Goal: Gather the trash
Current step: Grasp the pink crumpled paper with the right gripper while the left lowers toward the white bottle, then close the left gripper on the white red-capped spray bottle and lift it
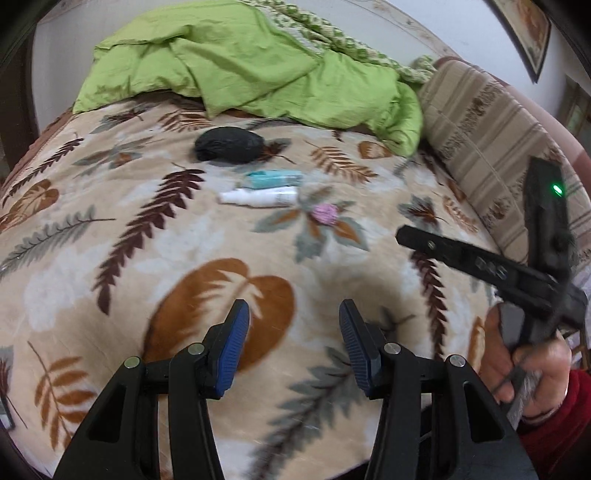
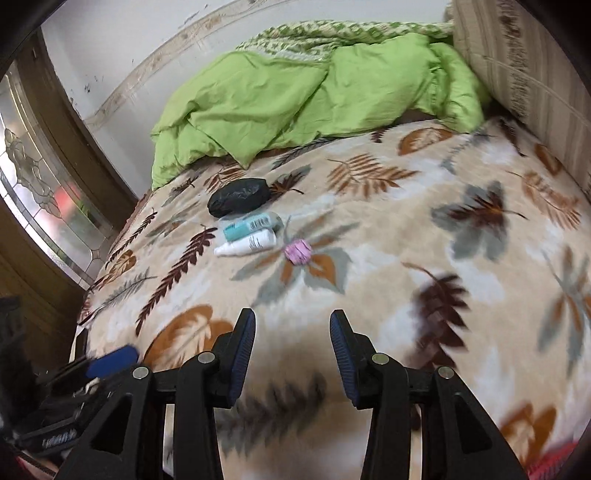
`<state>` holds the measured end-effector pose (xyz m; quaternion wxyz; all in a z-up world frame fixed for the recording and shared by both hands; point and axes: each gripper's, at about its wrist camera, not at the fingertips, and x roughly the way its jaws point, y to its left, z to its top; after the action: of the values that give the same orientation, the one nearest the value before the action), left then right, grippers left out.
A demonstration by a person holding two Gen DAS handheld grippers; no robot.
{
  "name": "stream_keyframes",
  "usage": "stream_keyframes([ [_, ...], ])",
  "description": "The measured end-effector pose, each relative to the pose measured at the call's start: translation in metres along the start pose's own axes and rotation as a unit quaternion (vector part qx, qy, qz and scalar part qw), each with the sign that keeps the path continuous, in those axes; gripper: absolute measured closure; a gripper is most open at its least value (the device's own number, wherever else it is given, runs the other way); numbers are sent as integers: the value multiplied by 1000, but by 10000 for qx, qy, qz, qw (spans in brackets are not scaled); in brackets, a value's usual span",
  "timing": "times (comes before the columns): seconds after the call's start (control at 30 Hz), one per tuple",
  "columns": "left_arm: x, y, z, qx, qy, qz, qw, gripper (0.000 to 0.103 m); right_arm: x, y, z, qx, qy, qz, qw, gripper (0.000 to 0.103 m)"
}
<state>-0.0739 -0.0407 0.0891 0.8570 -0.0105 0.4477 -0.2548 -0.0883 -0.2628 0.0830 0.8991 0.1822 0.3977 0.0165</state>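
Note:
On the leaf-patterned blanket [image 1: 110,229] [image 2: 406,229] lie a crumpled black plastic bag [image 1: 227,144] [image 2: 238,196], a teal tube [image 1: 275,178] [image 2: 251,223], a white bottle [image 1: 258,197] [image 2: 245,245] and a pink crumpled wad [image 1: 325,213] [image 2: 298,252], close together. My left gripper [image 1: 294,312] is open and empty, well short of them. My right gripper [image 2: 292,321] is open and empty, also short of them. The right tool's body [image 1: 517,266] shows at the right of the left wrist view, held by a hand.
A rumpled green duvet [image 1: 240,62] [image 2: 303,96] lies behind the items. A striped pillow [image 1: 491,140] [image 2: 524,74] stands at the right. A wooden door with patterned glass [image 2: 40,184] is at the left of the bed. A framed picture [image 1: 528,29] hangs on the wall.

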Motion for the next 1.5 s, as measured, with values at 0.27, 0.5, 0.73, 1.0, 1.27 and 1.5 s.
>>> stream_keyframes([
  [0.27, 22, 33, 28, -95, -28, 157, 9998, 50, 83, -4, 36, 131, 275, -63, 9995, 59],
  [0.5, 44, 45, 67, -84, -36, 114, 9999, 43, 129, -3, 47, 110, 483, -157, 9986, 60],
  [0.73, 89, 32, 106, 222, 110, 83, 9997, 31, 118, -14, 36, 295, 347, -18, 9990, 71],
  [1.0, 158, 0, 123, 1206, 511, 642, 9893, 31, 70, -30, 7, 353, 180, -13, 9992, 71],
  [1.27, 196, 11, 149, 816, 799, 501, 9922, 32, 60, -35, -9, 592, 193, 211, 9978, 70],
  [1.5, 212, 40, 156, 198, 885, 261, 9955, 60, 63, -32, -14, 598, 238, 304, 9975, 71],
])
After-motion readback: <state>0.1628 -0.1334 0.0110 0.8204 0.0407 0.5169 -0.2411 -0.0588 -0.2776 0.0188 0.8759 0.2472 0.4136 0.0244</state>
